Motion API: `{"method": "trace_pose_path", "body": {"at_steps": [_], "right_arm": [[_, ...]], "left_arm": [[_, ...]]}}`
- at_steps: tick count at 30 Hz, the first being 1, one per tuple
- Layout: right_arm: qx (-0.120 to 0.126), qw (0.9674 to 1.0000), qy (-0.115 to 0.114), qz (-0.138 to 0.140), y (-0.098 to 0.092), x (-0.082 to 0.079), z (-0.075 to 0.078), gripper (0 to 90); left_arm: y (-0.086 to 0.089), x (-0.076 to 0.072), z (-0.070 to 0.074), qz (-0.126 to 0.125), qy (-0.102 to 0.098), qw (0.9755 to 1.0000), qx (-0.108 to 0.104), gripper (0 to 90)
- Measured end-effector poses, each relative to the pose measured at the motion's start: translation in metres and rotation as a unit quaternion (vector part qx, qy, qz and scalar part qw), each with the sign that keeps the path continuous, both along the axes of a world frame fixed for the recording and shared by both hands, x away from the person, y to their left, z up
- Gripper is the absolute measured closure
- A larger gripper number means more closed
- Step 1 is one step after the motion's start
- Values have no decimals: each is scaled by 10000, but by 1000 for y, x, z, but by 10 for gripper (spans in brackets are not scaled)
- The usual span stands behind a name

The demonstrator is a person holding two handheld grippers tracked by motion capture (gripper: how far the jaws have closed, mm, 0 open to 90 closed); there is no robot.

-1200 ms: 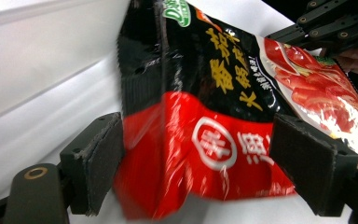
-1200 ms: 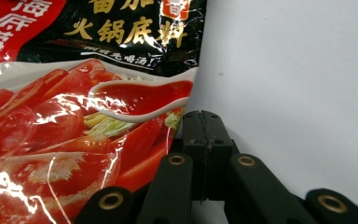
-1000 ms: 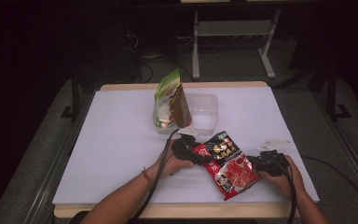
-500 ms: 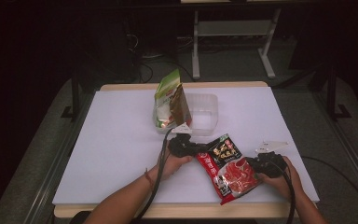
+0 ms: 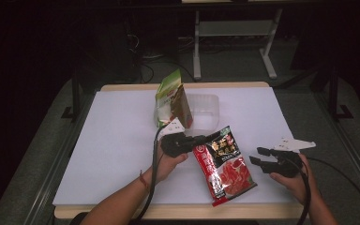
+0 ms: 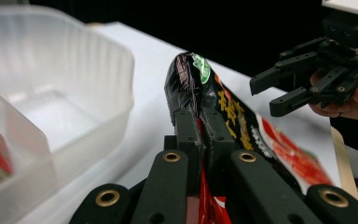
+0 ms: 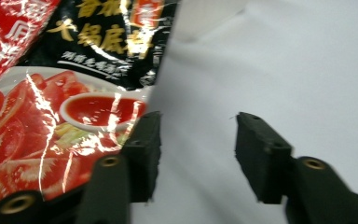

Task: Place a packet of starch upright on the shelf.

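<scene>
1. The left gripper (image 5: 201, 139) has its jaws clamped tight on the upper left edge of the red and black sauce packet (image 5: 225, 164); in the left gripper view the two jaws pinch the dark, crumpled end of the packet (image 6: 200, 100) between them, with the foil folded up around their tips.
2. The packet runs from that grip down and to the right across the white counter (image 5: 117, 140), its lower red end close to the counter's near edge.
3. The right gripper (image 5: 258, 156) sits just to the right of the packet, apart from it. Its jaws have just been opening and now stand fairly wide with nothing between them.
4. In the right gripper view (image 7: 198, 149) the packet (image 7: 51, 116) lies beside the left-hand jaw, outside the gap, and bare counter (image 7: 284, 70) shows between the jaws.
5. Behind the left gripper stands a clear tub (image 5: 207, 110), with a green bag (image 5: 171, 98) leaning at its left side.
</scene>
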State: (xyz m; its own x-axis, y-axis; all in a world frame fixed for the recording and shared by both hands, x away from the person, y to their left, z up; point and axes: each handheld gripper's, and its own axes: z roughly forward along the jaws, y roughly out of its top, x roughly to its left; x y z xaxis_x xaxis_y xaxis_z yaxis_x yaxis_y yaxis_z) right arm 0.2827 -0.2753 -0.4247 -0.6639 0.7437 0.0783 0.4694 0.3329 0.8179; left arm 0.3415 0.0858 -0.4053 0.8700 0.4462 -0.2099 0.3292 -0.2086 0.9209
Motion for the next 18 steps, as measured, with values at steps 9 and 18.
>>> {"method": "trace_pose_path", "body": {"at_steps": [9, 18], "right_arm": [[128, 9986, 137, -495, -12, 4, -2, 419], [2, 9991, 212, -378, -4, 5, -6, 411]], "left_arm": [[21, -7, 26, 160, -377, 9986, -324, 877], [34, -14, 48, 279, -551, 9961, -634, 888]]}}
